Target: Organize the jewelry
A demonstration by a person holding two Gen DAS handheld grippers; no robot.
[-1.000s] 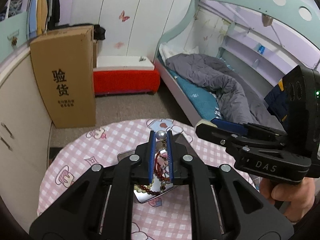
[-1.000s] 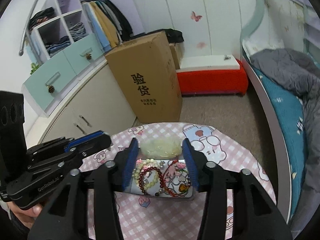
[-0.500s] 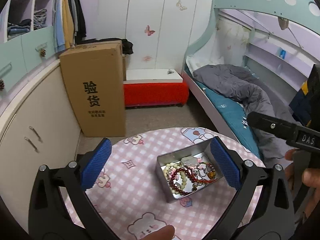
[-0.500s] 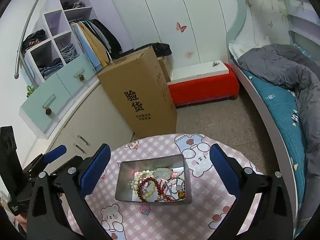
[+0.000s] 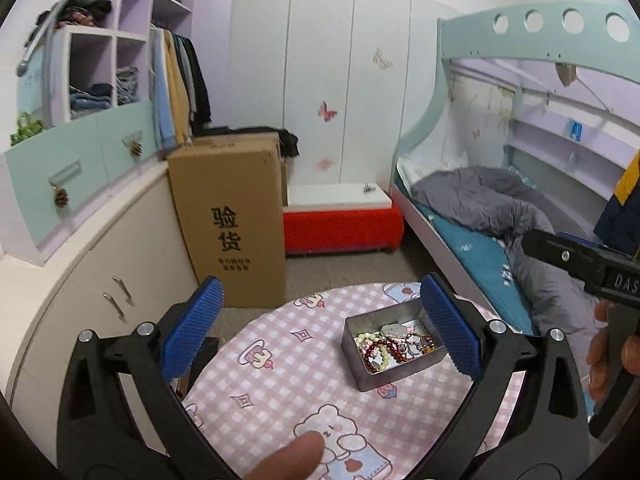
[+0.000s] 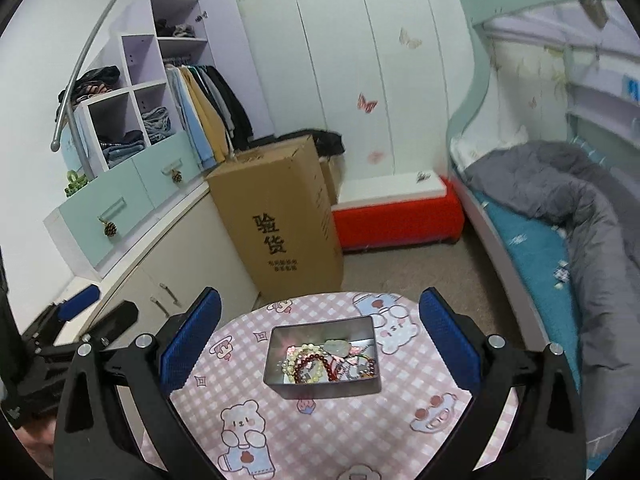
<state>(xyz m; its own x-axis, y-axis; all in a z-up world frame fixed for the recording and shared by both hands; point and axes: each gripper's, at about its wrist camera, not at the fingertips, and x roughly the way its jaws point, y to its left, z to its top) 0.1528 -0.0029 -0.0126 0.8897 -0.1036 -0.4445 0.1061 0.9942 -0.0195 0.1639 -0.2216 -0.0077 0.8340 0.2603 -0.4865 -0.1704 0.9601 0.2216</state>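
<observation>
A silver metal tin (image 5: 353, 342) (image 6: 276, 360) stands on the round table with a pink checked cloth (image 5: 280, 376) (image 6: 340, 420). In it lie bead bracelets (image 5: 380, 350) (image 6: 308, 364), red and cream, a pale green pendant (image 6: 337, 346) and small chains. My left gripper (image 5: 320, 332) is open and empty, held above the table, left of and behind the tin. My right gripper (image 6: 320, 340) is open and empty, held high over the tin. The right gripper's body shows at the right edge of the left wrist view (image 5: 584, 268).
A tall cardboard box (image 5: 232, 216) (image 6: 288, 216) stands on the floor beyond the table, beside cream cabinets (image 5: 100, 280). A red bench (image 5: 340, 224) and a bed with a grey duvet (image 5: 492, 204) lie behind. A fingertip (image 5: 288, 460) shows at the bottom of the left wrist view.
Both grippers opened wide and pulled up and back from the tin. The left one had been shut on a pearl piece over the tin; it is now empty.
</observation>
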